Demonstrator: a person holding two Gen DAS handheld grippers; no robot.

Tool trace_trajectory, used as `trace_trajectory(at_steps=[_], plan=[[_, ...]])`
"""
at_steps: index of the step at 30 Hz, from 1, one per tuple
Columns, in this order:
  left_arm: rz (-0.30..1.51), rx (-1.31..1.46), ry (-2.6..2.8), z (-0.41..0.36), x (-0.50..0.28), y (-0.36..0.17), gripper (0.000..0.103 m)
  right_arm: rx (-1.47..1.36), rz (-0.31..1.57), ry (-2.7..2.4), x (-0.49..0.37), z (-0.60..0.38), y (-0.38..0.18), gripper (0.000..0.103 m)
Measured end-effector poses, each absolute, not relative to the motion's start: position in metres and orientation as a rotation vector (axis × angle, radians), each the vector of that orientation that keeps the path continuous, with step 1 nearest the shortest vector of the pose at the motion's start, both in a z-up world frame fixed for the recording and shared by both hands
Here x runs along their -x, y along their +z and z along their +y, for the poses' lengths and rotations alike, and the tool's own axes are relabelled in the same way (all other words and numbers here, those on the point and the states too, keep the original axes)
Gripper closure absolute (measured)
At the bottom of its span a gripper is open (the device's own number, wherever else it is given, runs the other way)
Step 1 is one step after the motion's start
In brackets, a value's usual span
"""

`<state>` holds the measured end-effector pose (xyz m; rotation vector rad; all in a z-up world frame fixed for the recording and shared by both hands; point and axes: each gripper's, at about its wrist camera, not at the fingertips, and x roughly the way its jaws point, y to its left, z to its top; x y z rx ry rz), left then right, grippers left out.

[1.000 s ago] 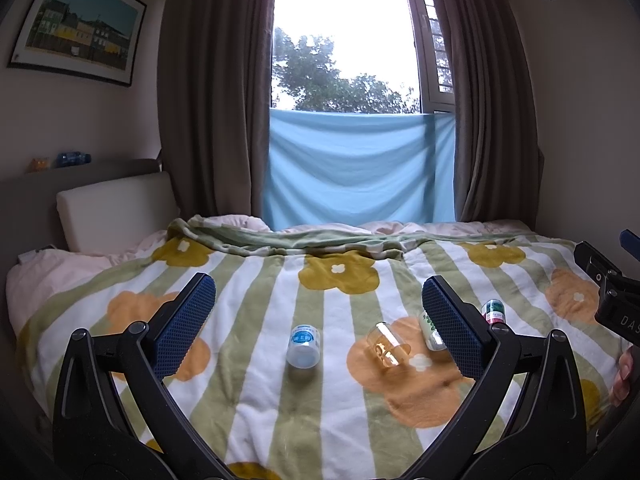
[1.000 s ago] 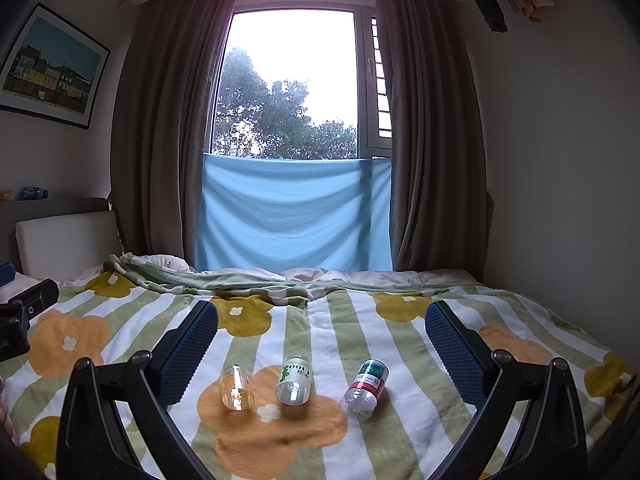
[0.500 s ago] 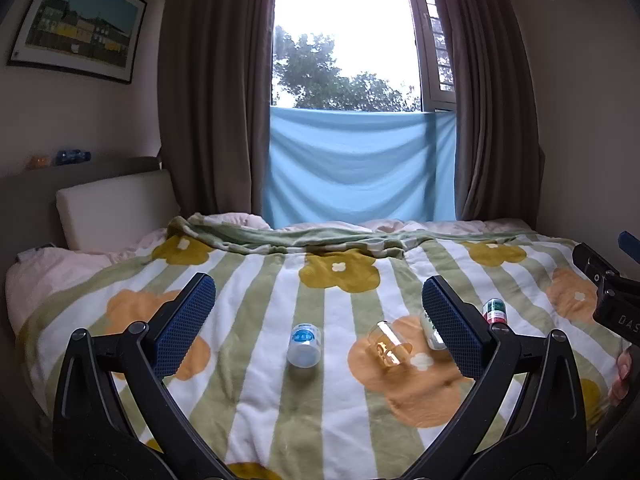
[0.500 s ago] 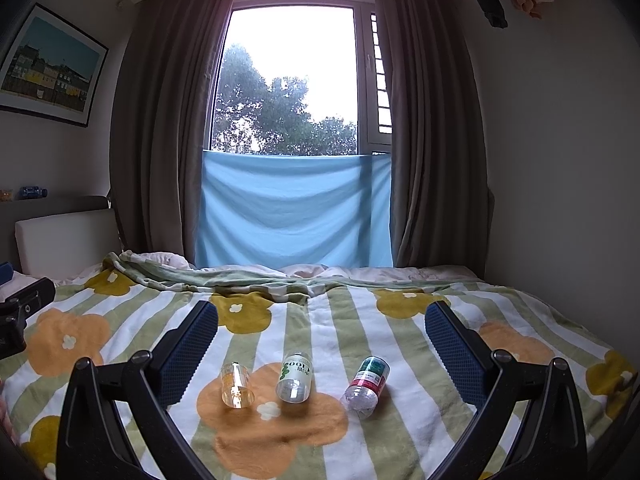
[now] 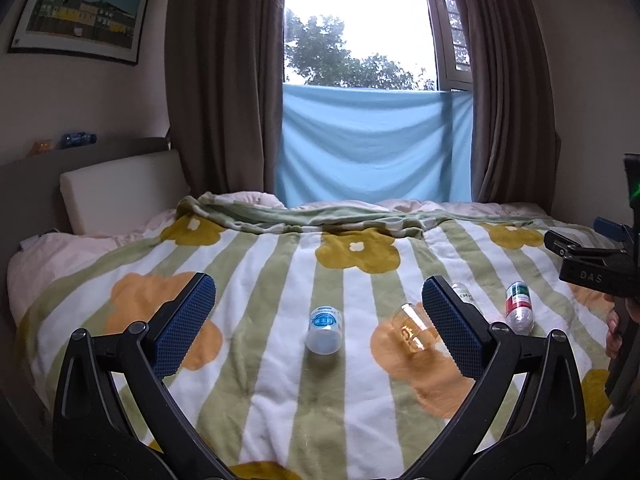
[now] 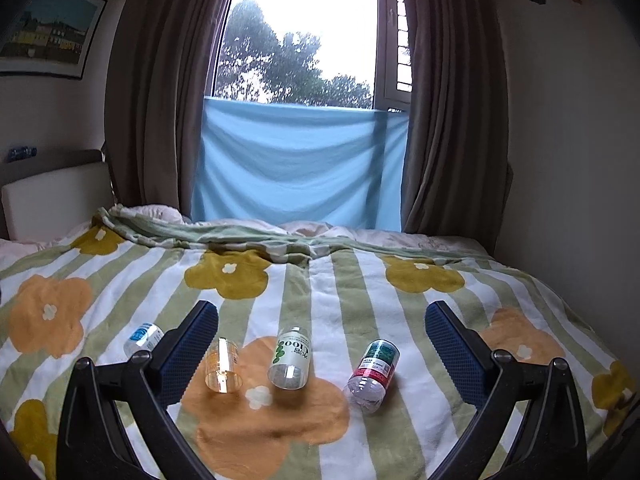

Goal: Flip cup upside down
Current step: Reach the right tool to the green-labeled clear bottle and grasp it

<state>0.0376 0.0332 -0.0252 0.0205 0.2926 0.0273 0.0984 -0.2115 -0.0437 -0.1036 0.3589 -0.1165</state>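
A small clear cup (image 5: 410, 330) lies on its side on an orange flower of the striped blanket; it also shows in the right wrist view (image 6: 223, 366), mouth toward the camera. My left gripper (image 5: 318, 314) is open and empty above the blanket, its right finger (image 5: 452, 326) just right of the cup. My right gripper (image 6: 322, 336) is open and empty, its left finger (image 6: 188, 350) just left of the cup. The right gripper's body shows at the right edge of the left wrist view (image 5: 596, 268).
Three small bottles lie on the blanket: a blue-labelled one (image 5: 325, 330) (image 6: 143, 338), a green-labelled one (image 6: 291, 358) (image 5: 462, 292), and a red-and-green-labelled one (image 6: 374, 370) (image 5: 518, 306). A headboard cushion (image 5: 120, 192) is at the left, curtains and a window behind.
The right gripper has swung to the right and slightly forward, so the cup and bottles sit further left in its view. The left gripper has barely moved.
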Motion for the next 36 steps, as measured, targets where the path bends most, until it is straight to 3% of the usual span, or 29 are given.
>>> trace_trajectory(at_steps=[13,20,26,29,36], plan=[[0.427,-0.021,0.081,0.057,-0.08,-0.07,0.0,0.039,0.917,-0.035,-0.311,-0.238,-0.147,0.0],[0.474,-0.016,0.084,0.06,-0.094,-0.088,0.0,-0.019,1.167,-0.009,-0.363,-0.24,-0.207,0.017],[0.508,-0.007,0.079,0.06,-0.1,-0.097,0.0,-0.054,1.261,-0.024,-0.38,-0.244,-0.232,0.029],[0.516,-0.003,0.075,0.06,-0.101,-0.098,0.0,-0.084,1.286,-0.007,-0.382,-0.245,-0.239,0.043],[0.523,0.004,0.076,0.065,-0.099,-0.095,0.0,-0.103,1.238,-0.014,-0.365,-0.25,-0.22,0.043]])
